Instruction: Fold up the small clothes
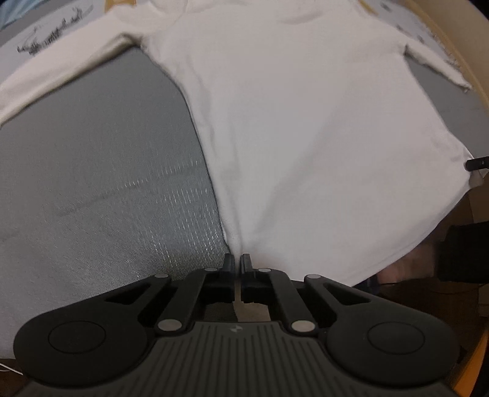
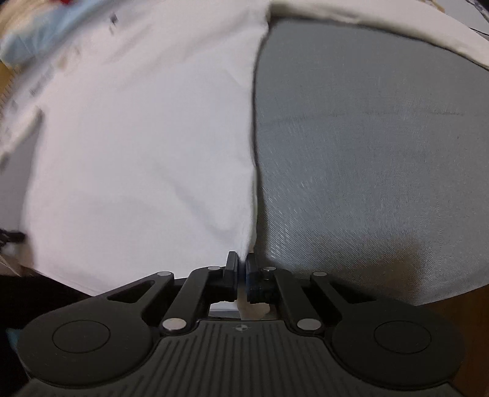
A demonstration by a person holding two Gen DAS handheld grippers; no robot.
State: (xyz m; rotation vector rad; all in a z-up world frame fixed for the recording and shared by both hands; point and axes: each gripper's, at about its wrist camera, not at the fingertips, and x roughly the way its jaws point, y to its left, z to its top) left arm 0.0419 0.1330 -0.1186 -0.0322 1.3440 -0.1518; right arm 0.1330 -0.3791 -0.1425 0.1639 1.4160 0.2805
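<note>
A white long-sleeved top (image 1: 290, 128) lies spread flat on a grey woven surface (image 1: 107, 171), sleeves stretched out to both sides. My left gripper (image 1: 237, 262) is shut on the top's near left hem corner, the cloth pinched between its black fingers. In the right wrist view the same top (image 2: 137, 137) fills the left half, and my right gripper (image 2: 242, 262) is shut on its near right hem corner. The other gripper's tip (image 1: 476, 163) shows at the top's right edge in the left wrist view.
The grey surface (image 2: 366, 152) extends right of the top. A right sleeve (image 2: 382, 21) runs across the far edge. Light blue cloth (image 2: 33, 39) lies at the far left. A dark sleeve of a person (image 1: 464, 253) and wooden floor sit beyond the near edge.
</note>
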